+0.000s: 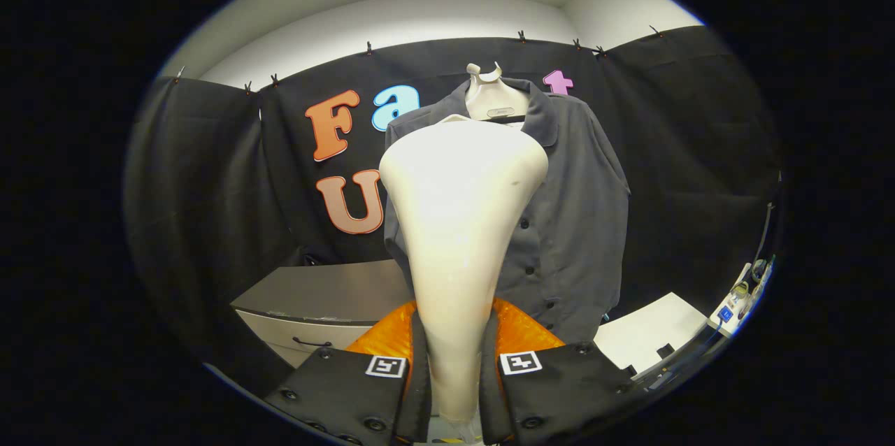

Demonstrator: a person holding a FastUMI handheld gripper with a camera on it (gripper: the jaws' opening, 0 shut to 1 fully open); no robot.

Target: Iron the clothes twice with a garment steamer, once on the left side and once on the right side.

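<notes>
Light from overhead, pale wall band at 12 o'clock evenly bright. Garment steamer (pixel 461 222) head close to lens, near blown out, soft glare on its upper face. Shirt (pixel 573 208) in decent focus, dim folds. Heavy fisheye bending toward 3 and 9 o'clock; cabinet (pixel 314 306) shaded.

A grey cabinet (pixel 328 292) stands below the shirt (pixel 573 208), its top bare.

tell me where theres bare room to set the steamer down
Bare patches: the grey cabinet top left of the shirt, and the white surface right of it. The tool is shut on the steamer, crowded against the shirt.
</notes>
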